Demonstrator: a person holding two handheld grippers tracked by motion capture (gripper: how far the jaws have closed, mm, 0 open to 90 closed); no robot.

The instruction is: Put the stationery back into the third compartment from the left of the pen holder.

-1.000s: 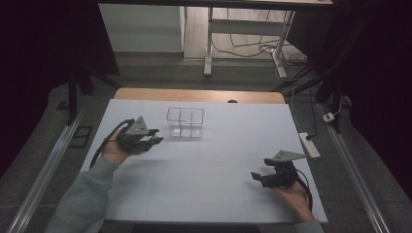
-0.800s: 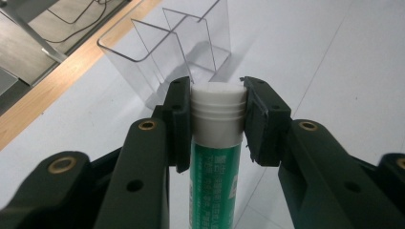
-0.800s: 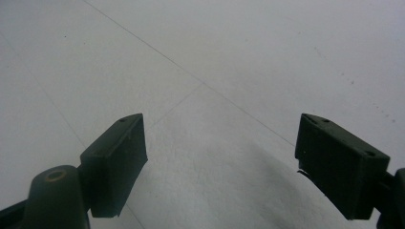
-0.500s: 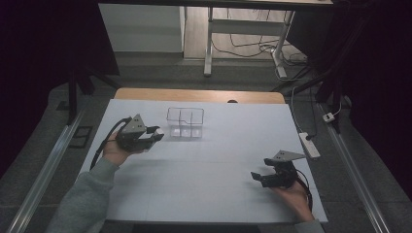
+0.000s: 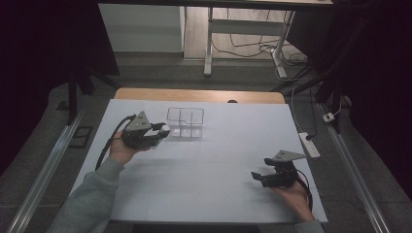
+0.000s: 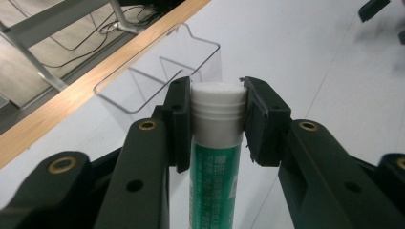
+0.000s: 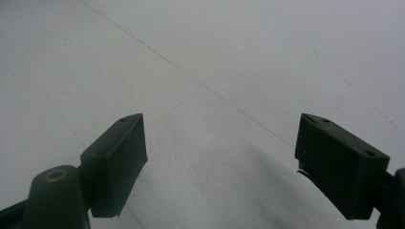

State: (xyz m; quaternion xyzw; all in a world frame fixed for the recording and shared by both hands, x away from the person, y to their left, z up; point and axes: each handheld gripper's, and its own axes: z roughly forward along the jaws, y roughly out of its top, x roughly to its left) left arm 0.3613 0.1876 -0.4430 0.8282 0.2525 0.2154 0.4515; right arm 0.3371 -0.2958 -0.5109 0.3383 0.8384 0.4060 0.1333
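Glue stick [image 6: 215,143], a green tube with a ribbed white cap and white print on its label, sits clamped between the two black jaws of the left gripper [image 6: 216,102], the pads pressing on the cap from both sides. Set against the picture from a second ago, the left gripper [image 5: 156,134] has moved toward the clear organizer [image 5: 185,122] and now hangs just beside its near left corner, above the white table [image 5: 204,165]; the right gripper [image 5: 257,175] has kept its place near the table's right front, held in the person's right hand [image 5: 294,196]. The organizer is a thin, transparent plastic box with rounded rims and inner walls that split it into small compartments; in the left gripper view it stands just beyond the glue stick's cap [image 6: 217,93], with the table's light wooden edge [image 6: 57,102] behind it. The right gripper [image 7: 234,157] has its jaws spread wide with nothing between them, their flat, matte black rectangular pads poised over the smooth white surface, which is crossed by faint straight seams. The left hand [image 5: 121,148] comes from a grey sleeve [image 5: 85,204], and a black cable trails from the left gripper.
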